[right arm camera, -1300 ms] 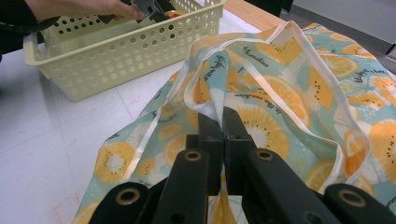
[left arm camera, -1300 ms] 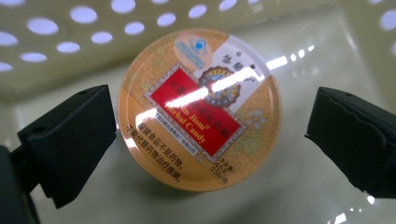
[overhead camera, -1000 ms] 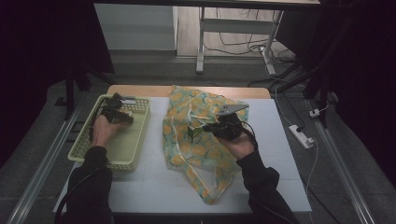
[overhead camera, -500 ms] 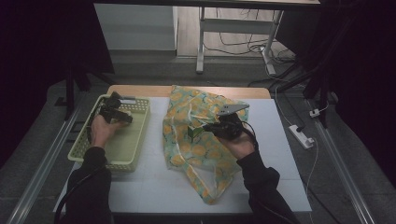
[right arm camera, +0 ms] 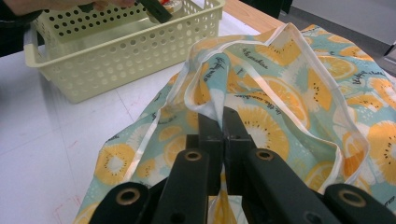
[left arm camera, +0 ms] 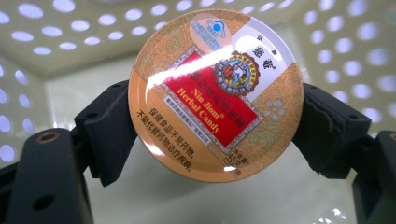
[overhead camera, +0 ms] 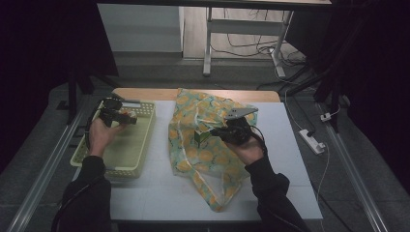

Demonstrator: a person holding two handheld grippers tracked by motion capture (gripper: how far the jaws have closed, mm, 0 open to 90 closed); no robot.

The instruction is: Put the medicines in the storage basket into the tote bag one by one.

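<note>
Over the pale yellow perforated plastic basket [overhead camera: 126, 145], the left gripper [left arm camera: 212, 121] clamped a round orange-and-red herbal candy tin [left arm camera: 215, 91] by its edges, and it had lifted a little since a second before. On the white table [overhead camera: 159, 193], the right gripper [right arm camera: 223, 122] stayed put, jaws pinched tight on the white-trimmed hem of the orange-slice print fabric bag [right arm camera: 299, 93].
</note>
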